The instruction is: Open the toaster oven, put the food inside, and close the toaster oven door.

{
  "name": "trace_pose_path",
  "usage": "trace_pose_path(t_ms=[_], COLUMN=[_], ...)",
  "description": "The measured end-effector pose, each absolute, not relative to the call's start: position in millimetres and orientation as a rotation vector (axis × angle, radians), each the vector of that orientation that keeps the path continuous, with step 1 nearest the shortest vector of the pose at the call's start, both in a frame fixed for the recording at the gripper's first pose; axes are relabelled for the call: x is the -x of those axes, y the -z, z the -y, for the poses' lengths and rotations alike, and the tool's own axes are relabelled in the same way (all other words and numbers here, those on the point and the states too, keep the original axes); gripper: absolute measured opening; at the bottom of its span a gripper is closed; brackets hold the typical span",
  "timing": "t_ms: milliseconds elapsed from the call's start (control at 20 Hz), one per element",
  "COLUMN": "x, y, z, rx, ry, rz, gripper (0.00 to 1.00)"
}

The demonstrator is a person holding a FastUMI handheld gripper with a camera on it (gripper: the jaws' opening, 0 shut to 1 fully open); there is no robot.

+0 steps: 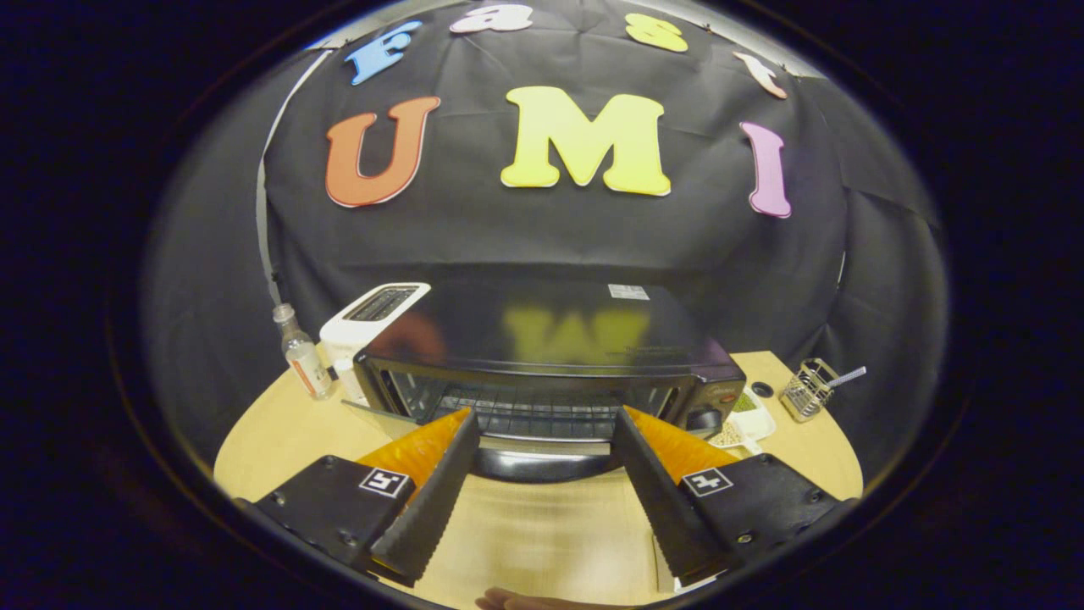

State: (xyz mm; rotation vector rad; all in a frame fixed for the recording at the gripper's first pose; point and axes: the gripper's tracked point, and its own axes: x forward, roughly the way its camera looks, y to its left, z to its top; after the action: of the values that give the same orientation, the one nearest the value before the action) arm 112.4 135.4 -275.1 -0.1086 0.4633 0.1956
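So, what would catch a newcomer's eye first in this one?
The black toaster oven just ahead of the open gripper, its door dropped open and wire rack bare. A white toaster and small bottle stand beside it.

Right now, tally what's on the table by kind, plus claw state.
Toaster oven, door down: 1
White toaster: 1
Bottle: 1
Wire basket: 1
White dish: 1
Total: 5
Claw open, holding nothing, just short of the oven.
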Motion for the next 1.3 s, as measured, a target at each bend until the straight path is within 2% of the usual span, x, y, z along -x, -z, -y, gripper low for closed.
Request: trace_pose_path(t_ms=[850, 1000, 1200, 1300], x=[-21.7, -12.1, 4.5, 5.8], y=[360.8, 385.2, 433.6, 430.9], z=[-113.0, -108.4, -103.6, -105.5], rx=[0.026, 0.034, 0.000, -0.007], ry=[-0.164, -0.162, -0.136, -0.133], rz=[-0.359, -0.408, -0.600, -0.598], gripper=[1.00, 1.00, 1.00, 1.00])
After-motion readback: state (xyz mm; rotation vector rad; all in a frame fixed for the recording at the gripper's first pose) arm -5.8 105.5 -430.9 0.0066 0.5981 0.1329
